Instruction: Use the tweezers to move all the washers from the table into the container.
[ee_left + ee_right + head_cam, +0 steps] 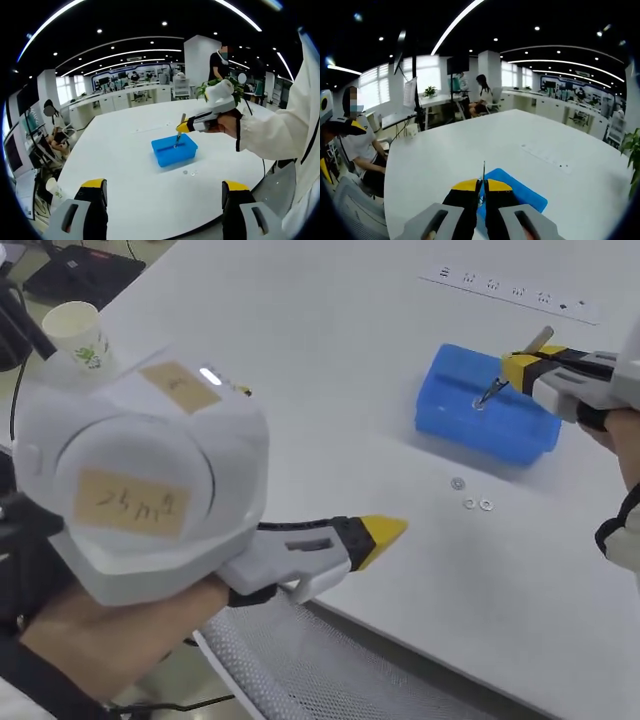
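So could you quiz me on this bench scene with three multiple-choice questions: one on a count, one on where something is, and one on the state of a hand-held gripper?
1. Washers lying on the table beside the container: A one; B three; C six.
2. The tips of the tweezers are: A over the washers; B over the container; C past the table's edge.
3. The left hand-held gripper is: A open, holding nothing; B shut on the tweezers; C shut on a washer.

1 B: three small rings lie on the white top near the blue box.
2 B: the tips point down at the container, with the tweezers clamped in the right hand-held gripper.
3 A: its jaws stand wide apart with nothing between them.
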Demonstrator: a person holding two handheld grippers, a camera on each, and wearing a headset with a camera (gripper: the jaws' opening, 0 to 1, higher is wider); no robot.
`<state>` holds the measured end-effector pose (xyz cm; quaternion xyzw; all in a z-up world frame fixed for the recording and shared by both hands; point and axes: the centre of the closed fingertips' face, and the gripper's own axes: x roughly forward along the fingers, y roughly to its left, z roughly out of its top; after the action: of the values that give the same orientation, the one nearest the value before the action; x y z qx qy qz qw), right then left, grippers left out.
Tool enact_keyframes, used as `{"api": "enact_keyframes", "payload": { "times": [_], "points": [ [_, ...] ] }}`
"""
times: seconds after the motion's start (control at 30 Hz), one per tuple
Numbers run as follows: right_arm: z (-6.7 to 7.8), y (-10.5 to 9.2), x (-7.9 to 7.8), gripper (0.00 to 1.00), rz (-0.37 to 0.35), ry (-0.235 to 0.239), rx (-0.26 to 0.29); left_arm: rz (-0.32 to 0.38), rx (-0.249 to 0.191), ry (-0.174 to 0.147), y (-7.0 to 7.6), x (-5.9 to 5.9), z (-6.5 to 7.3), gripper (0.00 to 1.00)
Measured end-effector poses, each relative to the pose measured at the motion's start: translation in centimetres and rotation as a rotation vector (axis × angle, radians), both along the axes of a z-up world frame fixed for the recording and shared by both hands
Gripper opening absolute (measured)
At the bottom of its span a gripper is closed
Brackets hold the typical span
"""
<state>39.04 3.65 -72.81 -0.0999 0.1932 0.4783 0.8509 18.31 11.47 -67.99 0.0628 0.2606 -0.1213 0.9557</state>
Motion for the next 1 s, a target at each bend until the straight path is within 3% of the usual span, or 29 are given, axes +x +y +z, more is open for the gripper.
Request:
{"api": "enact_keyframes", "payload": {
  "times": [0.1,0.37,1.0],
  "points": [
    [-0.5,0.2,1.0,0.00,-0.001,-0.009,-0.016,-0.001,-0.001,-0.002,0.0,0.1,0.0,0.97],
    [-2.2,0.6,1.7,0.00,-0.007,-0.026,-0.056,0.001,-0.024,-0.015,-0.1,0.2,0.3,0.97],
    [-5.5,2.3,2.7,0.01,0.007,-0.025,-0.106,0.007,-0.027,0.001,-0.2,0.1,-0.2,0.96]
  ]
}}
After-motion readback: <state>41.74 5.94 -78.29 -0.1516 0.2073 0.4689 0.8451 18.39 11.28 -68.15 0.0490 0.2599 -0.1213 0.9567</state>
